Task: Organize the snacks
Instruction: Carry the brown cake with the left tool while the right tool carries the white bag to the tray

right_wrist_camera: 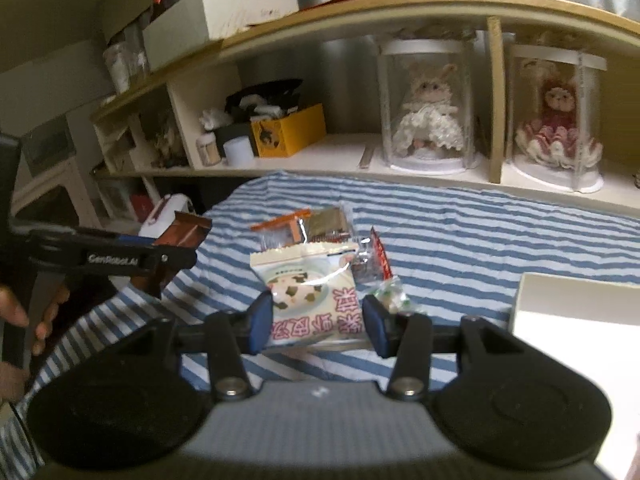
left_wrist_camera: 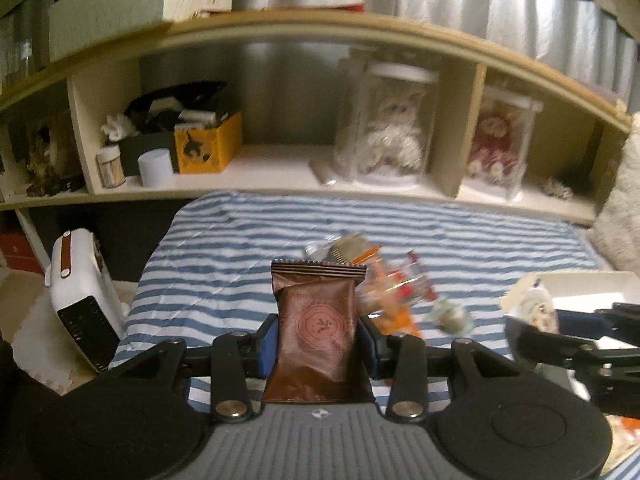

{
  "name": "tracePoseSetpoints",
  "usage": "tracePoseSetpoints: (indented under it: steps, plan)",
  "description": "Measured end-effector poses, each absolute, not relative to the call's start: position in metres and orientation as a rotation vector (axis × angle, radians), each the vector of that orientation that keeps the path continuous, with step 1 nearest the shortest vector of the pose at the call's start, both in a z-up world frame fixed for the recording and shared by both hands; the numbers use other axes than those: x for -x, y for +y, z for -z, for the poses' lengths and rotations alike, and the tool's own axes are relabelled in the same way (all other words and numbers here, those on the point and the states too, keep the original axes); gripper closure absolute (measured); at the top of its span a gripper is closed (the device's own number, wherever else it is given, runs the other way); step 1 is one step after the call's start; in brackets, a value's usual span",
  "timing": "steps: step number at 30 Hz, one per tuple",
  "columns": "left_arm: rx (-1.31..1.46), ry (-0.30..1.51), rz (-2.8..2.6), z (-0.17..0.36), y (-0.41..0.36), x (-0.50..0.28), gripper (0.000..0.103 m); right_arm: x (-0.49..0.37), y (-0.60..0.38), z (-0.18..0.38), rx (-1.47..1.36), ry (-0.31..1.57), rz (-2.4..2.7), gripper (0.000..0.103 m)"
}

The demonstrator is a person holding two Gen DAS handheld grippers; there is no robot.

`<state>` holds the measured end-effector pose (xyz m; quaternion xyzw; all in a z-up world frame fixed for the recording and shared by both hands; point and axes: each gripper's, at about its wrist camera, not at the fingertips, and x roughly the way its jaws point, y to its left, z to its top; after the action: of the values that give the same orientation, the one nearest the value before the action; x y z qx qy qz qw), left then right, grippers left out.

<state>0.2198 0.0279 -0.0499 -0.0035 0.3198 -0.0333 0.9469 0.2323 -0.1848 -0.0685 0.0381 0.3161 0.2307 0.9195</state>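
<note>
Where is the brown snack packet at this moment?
The brown snack packet stands upright in the left gripper, above the striped cloth, in front of the snack pile. In the right wrist view it shows at far left.

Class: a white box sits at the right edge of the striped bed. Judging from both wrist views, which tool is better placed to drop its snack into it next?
Right. The right tool, around the white snack packet, sits beside the white box. The left tool, holding the brown packet, is farther off.

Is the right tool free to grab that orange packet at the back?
Probably not: the right tool is shut on the white packet, and the orange packet lies beyond it.
</note>
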Motion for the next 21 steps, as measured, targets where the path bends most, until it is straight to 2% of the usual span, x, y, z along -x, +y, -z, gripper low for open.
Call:
tracePoseSetpoints:
  steps: [10,21]
  plan:
    - [0.043,0.595,0.131,0.024,-0.013,-0.189,0.060,-0.212,-0.215,0.041,-0.094,0.652,-0.413,0.048]
    - [0.026,0.582,0.204,0.019,-0.054,-0.171,0.060,-0.184,-0.260,0.025,-0.125,0.649,-0.313,0.048]
